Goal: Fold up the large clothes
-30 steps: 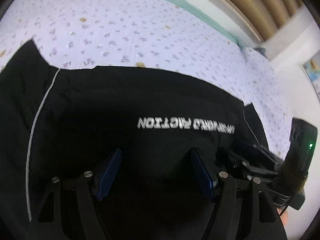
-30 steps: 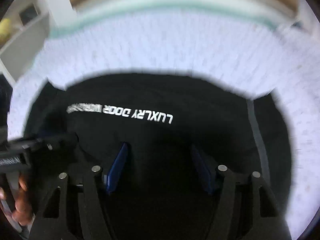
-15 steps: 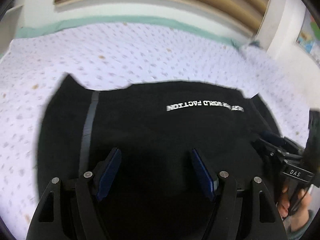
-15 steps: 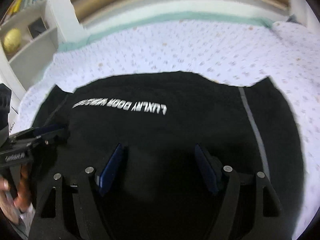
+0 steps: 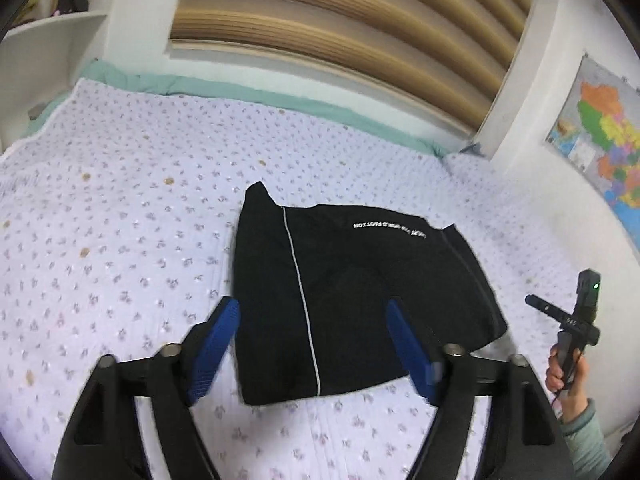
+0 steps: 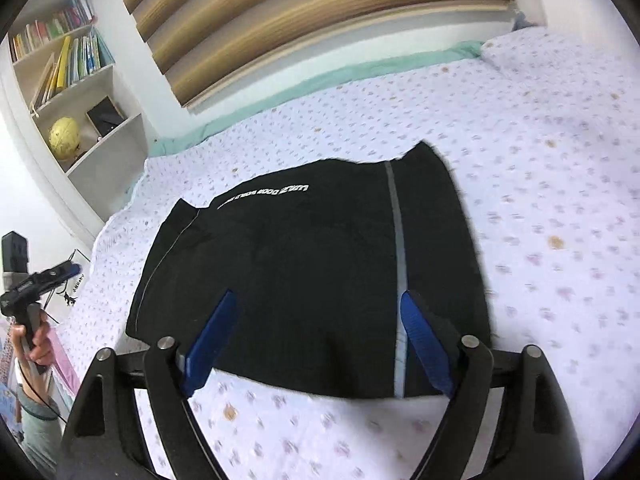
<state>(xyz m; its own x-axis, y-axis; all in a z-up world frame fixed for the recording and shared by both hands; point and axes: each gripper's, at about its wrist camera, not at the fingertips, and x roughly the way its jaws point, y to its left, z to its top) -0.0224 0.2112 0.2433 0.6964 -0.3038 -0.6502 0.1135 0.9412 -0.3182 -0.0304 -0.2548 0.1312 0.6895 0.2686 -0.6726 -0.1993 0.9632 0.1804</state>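
A black garment [image 5: 352,292] with white lettering and thin white stripes lies folded into a compact block on the flowered bed sheet [image 5: 120,208]. It also fills the middle of the right wrist view as the black garment [image 6: 312,272]. My left gripper [image 5: 312,308] hovers above its near edge, jaws opening, with nothing pinched between the blue pads. My right gripper [image 6: 316,300] hovers likewise over the near edge, jaws opening and holding nothing. Each gripper shows at the edge of the other's view, the right gripper [image 5: 568,316] and the left gripper [image 6: 40,280], each held in a hand.
The pale sheet spreads wide around the garment. A wooden headboard [image 5: 340,28] and a green blanket edge [image 5: 248,92] run along the far side. A bookshelf [image 6: 68,80] with a yellow globe stands at the left, a wall map [image 5: 600,128] at the right.
Both grippers have pulled back and up from the garment, so the whole folded block and much more of the bed now show. Their jaws stand wider than before.
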